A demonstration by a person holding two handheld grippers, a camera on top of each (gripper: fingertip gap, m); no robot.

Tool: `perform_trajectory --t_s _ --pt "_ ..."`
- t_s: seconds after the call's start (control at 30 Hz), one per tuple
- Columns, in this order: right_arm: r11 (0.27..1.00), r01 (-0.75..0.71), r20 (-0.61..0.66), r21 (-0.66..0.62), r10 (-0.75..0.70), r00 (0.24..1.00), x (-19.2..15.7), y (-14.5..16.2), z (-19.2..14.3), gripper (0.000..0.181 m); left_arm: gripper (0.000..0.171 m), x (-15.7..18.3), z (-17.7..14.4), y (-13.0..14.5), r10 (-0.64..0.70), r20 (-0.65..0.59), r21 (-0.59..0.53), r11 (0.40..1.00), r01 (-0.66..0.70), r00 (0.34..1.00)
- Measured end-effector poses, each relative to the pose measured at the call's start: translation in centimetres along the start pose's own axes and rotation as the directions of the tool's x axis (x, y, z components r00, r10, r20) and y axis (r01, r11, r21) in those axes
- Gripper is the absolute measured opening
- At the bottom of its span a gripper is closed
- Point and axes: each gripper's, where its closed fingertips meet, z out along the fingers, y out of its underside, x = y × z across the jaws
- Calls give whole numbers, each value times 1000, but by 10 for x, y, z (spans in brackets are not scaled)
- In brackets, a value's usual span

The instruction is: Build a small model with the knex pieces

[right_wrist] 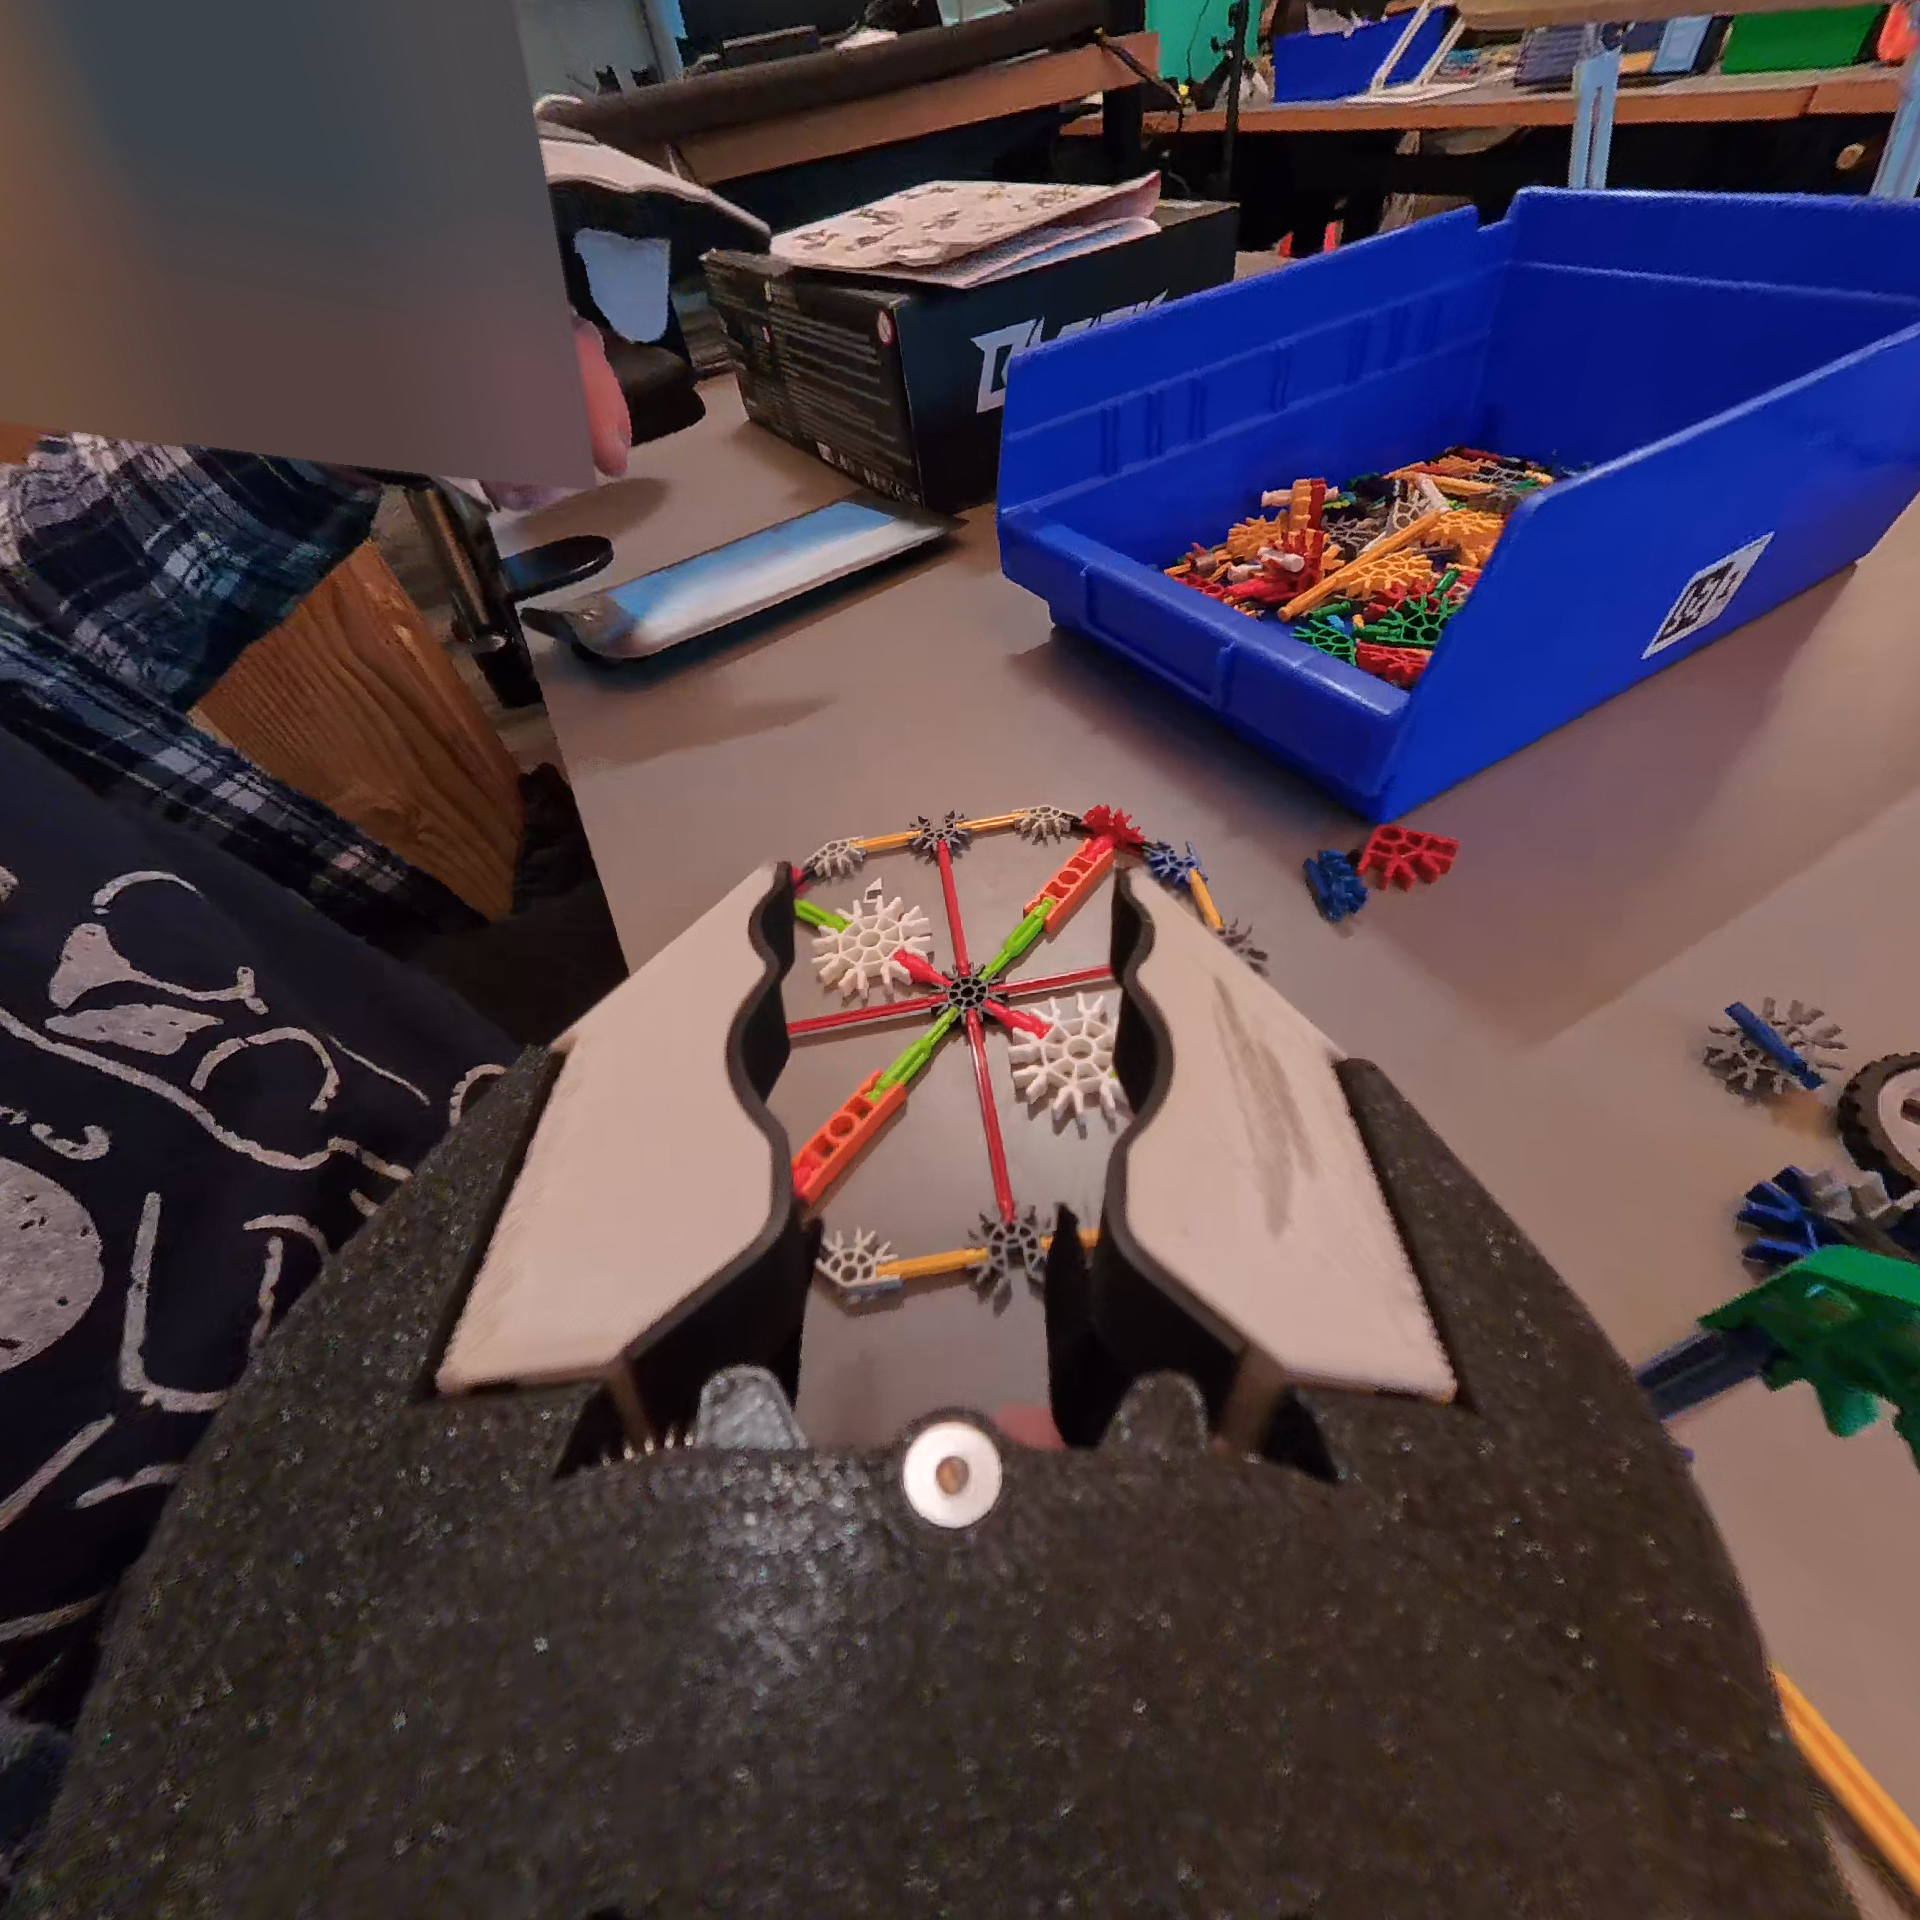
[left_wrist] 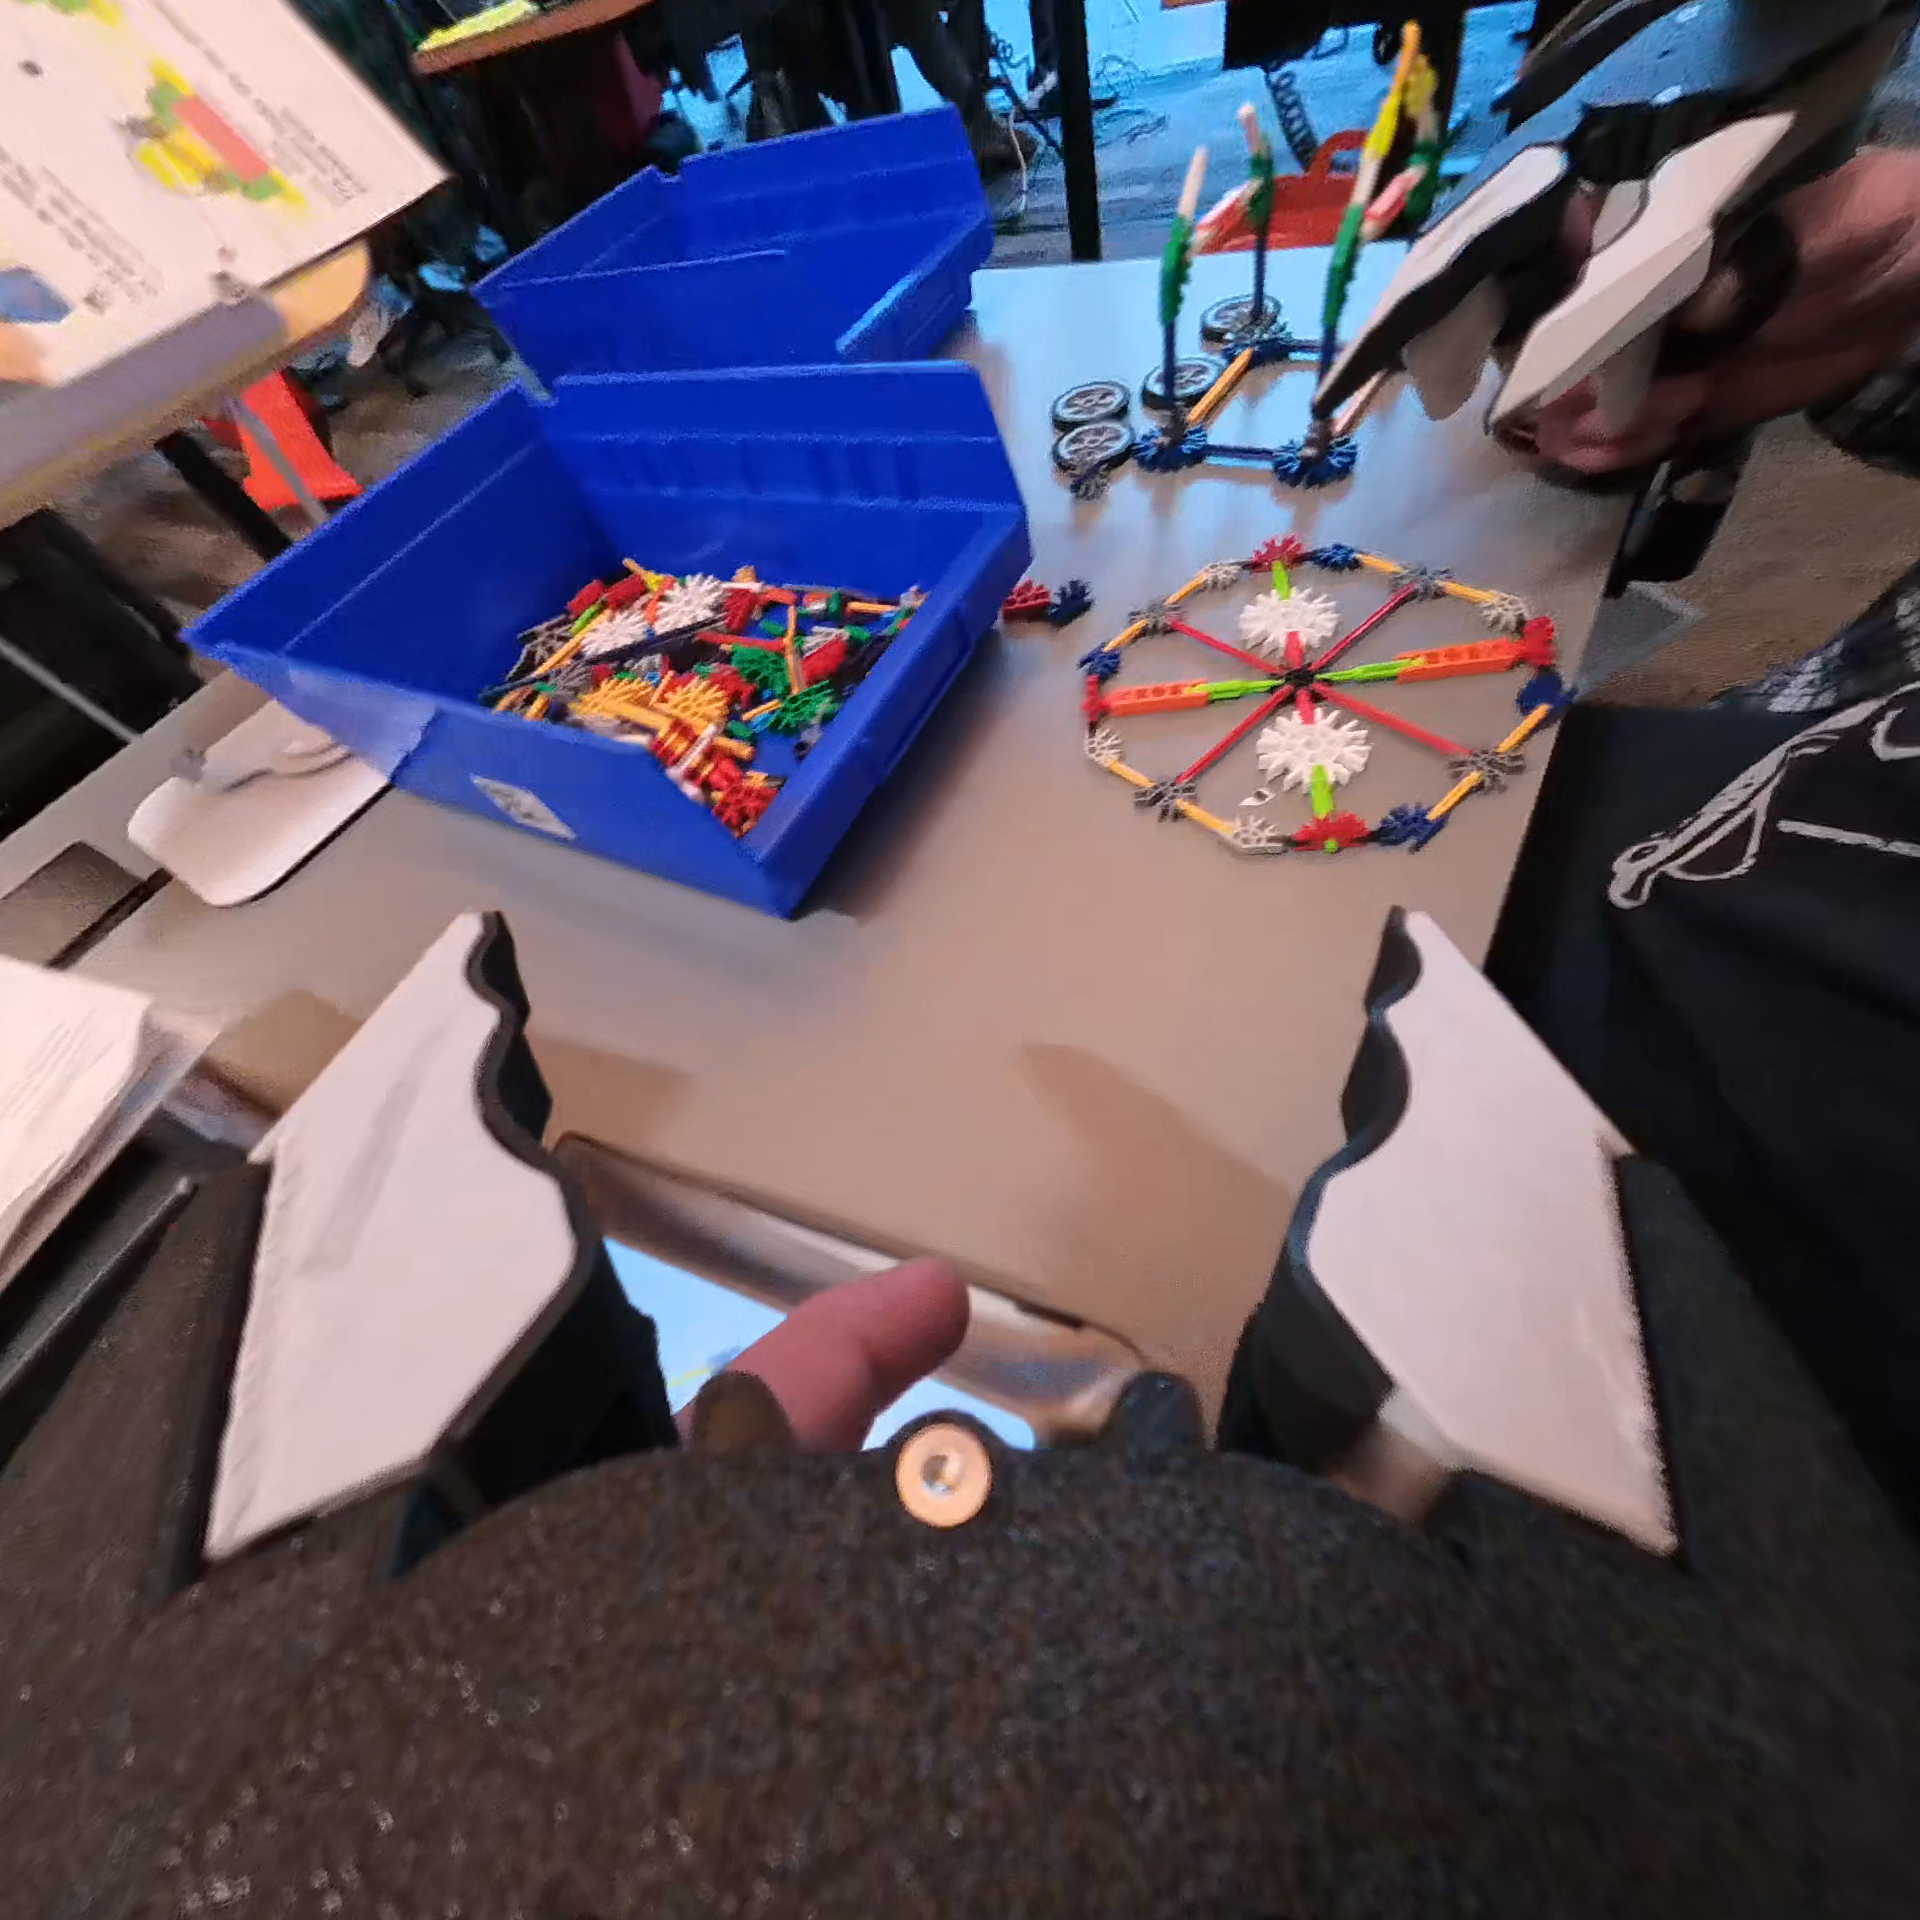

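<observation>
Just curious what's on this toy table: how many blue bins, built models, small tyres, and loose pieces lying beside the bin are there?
Blue bins: 2
Built models, a flat wheel and an upright frame: 2
Small tyres by the frame: 4
Loose connectors beside the near bin, one red, one blue: 2
Total: 10

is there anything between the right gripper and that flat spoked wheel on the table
Nothing visible. The right gripper hangs open above the flat spoked wheel, and only bare table shows between its fingers and the wheel.
</observation>
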Motion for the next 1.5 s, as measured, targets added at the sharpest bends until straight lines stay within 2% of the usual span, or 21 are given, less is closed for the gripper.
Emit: perform_trajectory --t_s 0.13,0.2,0.27,0.3,0.4,0.5,0.67,0.8,0.97,1.03,1.1,1.17,1.27,1.43,1.5 --pt "993 35 -86 -113 -45 995 8 10 -4 60 152 14 17 -12 57 16 -20 998 -56 998" --pt "976 42 -152 -212 -75 985 18 20 -4 61 146 29 30 -18 43 -33 -10 999 -43 999" --pt "957 37 -149 -287 -83 985 18 31 -3 63 137 47 46 -21 31 -90 -16 999 -32 995" --pt "947 20 -148 -320 -71 986 18 37 -3 63 130 56 56 -20 34 -110 -27 999 -37 993" --pt "921 -11 -190 -389 -68 980 26 50 -7 67 127 75 87 -7 41 -145 -120 991 -59 989" --pt "900 -55 -209 -432 -40 977 29 60 -9 77 124 91 110 8 -43 -193 -231 973 -3 980" --pt "872 -105 -218 -478 -2 976 29 76 -10 77 123 114 127 32 -220 -253 -381 918 112 942" --pt "867 -100 -216 -488 -9 976 28 80 -2 75 112 117 136 38 -304 -229 -395 897 198 925" --pt "859 -52 -181 -509 -48 982 28 77 11 75 117 115 137 24 -345 -224 -343 903 258 911" --pt "874 -38 -174 -484 -54 983 28 68 14 76 125 102 127 16 -316 -166 -305 917 256 934" --pt "895 -5 -152 -447 -71 986 25 56 16 76 133 70 109 11 -263 -15 -258 933 250 965" --pt "909 29 -151 -417 -101 983 27 47 18 76 148 38 84 13 -253 133 -235 931 278 958" --pt "924 42 -143 -381 -103 984 29 42 20 75 156 -14 39 30 -227 390 -203 924 323 892" --pt "937 61 -121 -344 -109 987 26 39 22 74 157 -62 -14 65 -215 608 -201 890 410 765" --pt "939 72 -119 -336 -118 986 26 38 20 74 157 -69 -27 84 -208 652 -231 862 452 729"
